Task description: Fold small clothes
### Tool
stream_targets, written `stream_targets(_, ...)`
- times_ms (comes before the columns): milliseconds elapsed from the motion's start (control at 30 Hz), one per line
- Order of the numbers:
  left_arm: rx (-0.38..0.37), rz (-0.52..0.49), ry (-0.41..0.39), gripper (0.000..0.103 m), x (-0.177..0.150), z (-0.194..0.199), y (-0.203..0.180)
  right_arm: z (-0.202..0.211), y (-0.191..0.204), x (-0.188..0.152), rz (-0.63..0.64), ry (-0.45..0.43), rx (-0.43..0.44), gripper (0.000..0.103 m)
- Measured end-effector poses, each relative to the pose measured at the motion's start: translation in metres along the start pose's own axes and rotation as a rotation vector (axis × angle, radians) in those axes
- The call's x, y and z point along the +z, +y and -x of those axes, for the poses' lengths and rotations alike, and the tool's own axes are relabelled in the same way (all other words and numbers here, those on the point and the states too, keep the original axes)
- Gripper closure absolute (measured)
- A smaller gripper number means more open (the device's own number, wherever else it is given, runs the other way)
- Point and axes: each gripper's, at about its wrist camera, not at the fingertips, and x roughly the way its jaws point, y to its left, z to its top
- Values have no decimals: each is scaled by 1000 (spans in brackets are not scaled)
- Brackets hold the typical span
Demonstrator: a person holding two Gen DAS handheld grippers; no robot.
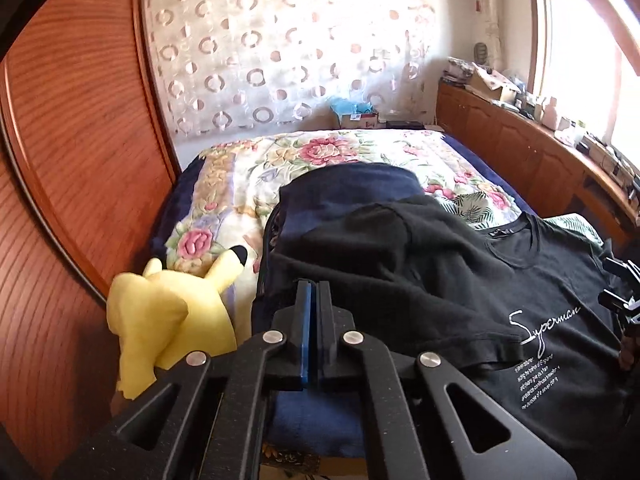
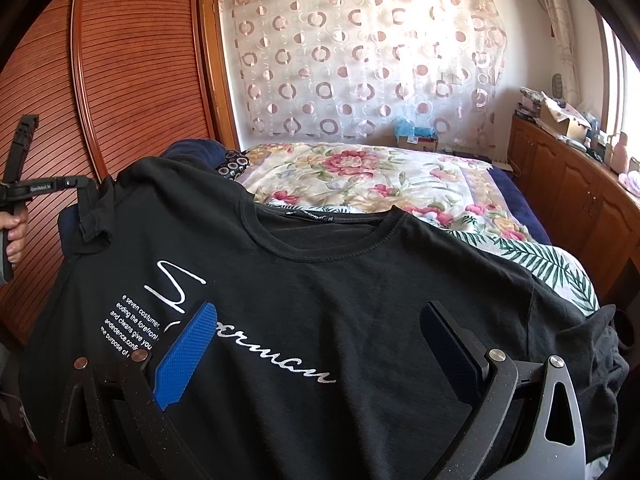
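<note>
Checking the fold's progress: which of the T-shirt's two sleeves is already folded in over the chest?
The left-hand sleeve, beside the shut left claw, lies across the black T-shirt. The other sleeve still spreads outward by the open right claw.

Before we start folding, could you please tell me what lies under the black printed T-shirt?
Under the black printed T-shirt a dark blue fabric layer shows, resting on the floral quilt. How far that blue layer extends beneath the shirt is covered.
</note>
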Motion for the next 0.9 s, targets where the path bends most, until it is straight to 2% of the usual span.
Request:
stream_targets(133,-57,9,-32,101,17,11,-14,1,1,0,2,-2,1,2)
stream_targets(333,-188,-91,-81,101,65,18,-81,6,-2,1,-6,-17,-10,2)
stream_targets(433,-218,-154,-83,101,84,10,-116,12,-3,0,-12,-28,-22,2)
stream_targets(533,-196,-192,-99,100,100,1,-137,21,-7,-5,-23,-36,-37,2)
stream_targets(600,-202,-203,-83,87,106,-6,-142,25,-11,-8,-31,-36,-48,2)
stream_targets(633,-200,-197,-83,70,107,-7,-142,26,-13,-10,-35,-34,-53,2)
stream_targets(667,-195,-189,-93,58,105,-6,-140,27,-15,-11,-38,-33,-59,2)
stream_targets(700,-194,-188,-100,55,103,-4,-139,28,-17,-13,-41,-32,-66,2)
stream_targets(767,-188,-186,-91,35,94,-3,-135,29,-19,-14,-48,-26,-74,2)
stream_targets(833,-170,-182,-82,26,84,-2,-130,29,-21,-15,-51,-21,-75,2)
stream_targets(900,-160,-180,-69,25,76,-2,-130,32,-22,-16,-47,-18,-76,2)
